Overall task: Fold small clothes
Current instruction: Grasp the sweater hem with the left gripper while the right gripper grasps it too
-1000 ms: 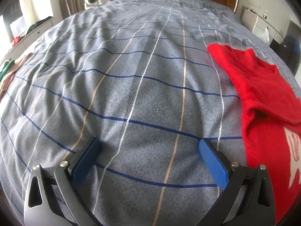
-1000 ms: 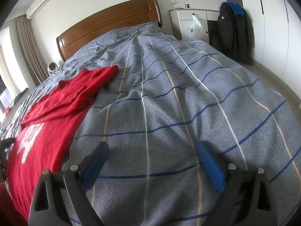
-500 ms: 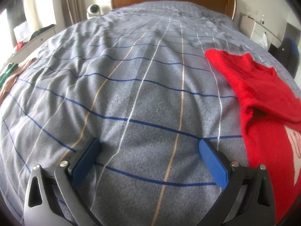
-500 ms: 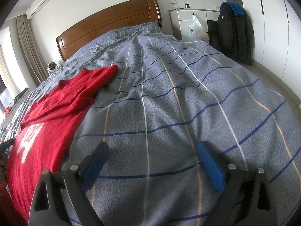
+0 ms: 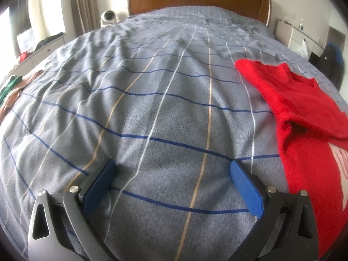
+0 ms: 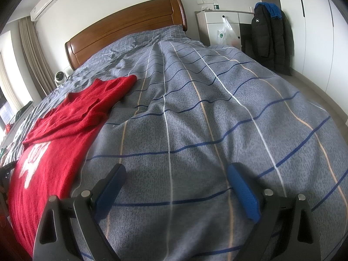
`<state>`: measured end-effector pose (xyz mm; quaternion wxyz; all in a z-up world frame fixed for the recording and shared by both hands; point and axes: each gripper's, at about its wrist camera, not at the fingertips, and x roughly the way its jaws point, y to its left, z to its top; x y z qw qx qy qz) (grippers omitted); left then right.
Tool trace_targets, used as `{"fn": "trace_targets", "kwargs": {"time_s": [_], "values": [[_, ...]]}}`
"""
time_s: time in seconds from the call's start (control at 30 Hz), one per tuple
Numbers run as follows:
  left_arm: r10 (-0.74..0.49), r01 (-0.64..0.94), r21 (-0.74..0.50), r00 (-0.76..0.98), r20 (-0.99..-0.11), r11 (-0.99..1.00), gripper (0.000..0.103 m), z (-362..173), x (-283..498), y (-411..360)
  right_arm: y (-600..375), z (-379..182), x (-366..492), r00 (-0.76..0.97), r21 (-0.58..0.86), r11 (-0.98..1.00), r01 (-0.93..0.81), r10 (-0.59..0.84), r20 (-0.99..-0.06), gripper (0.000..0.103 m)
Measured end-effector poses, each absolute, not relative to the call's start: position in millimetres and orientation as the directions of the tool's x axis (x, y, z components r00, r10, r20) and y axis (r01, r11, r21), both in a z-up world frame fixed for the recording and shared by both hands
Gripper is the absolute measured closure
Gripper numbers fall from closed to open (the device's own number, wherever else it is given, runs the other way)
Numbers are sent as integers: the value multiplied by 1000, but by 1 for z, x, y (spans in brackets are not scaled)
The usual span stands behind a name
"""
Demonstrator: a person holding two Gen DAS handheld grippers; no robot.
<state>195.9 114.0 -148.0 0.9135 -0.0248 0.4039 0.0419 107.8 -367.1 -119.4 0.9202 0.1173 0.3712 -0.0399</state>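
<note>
A red sweater (image 5: 304, 134) with a white print lies flat on the grey checked bedspread (image 5: 163, 100), its upper part folded over. In the left wrist view it fills the right side. My left gripper (image 5: 173, 174) hovers open over bare bedspread, left of the sweater's edge, holding nothing. Seen from the right wrist, the same sweater (image 6: 54, 143) stretches along the left. My right gripper (image 6: 176, 176) stands open over bare bedspread (image 6: 217, 108) to the sweater's right, empty. The left blue finger (image 6: 108, 189) is close to the sweater's hem side.
A wooden headboard (image 6: 126, 32) closes the far end. A white cabinet (image 6: 219, 26) with a plastic bag and a hanging black jacket (image 6: 269, 37) stand at the right. Other clothes (image 5: 10, 89) lie at the bed's left edge. A small white fan (image 5: 108, 17) sits beside the headboard.
The left wrist view has tilted up, showing more headboard and wall; the sweater sits slightly lower right. The right gripper and sweater have not moved.
</note>
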Motion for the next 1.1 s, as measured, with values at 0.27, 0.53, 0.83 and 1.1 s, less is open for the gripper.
{"fn": "trace_targets", "kwargs": {"time_s": [0.27, 0.53, 0.83, 1.1], "values": [[44, -87, -20, 666, -745, 996, 0, -147, 193, 115, -367, -119, 108, 722, 185, 970, 160, 13, -692, 9], [-259, 130, -228, 602, -755, 965, 1, -92, 100, 109, -367, -89, 106, 642, 203, 964, 170, 47, -765, 10], [-315, 273, -222, 372, -873, 936, 1, -133, 19, 50, -319, -76, 17, 427, 461, 888, -3, 418, -802, 10], [-311, 325, -205, 319, -895, 923, 47, -149, 15, 22, -302, -128, 0, 254, 504, 864, 18, 483, -838, 38]]}}
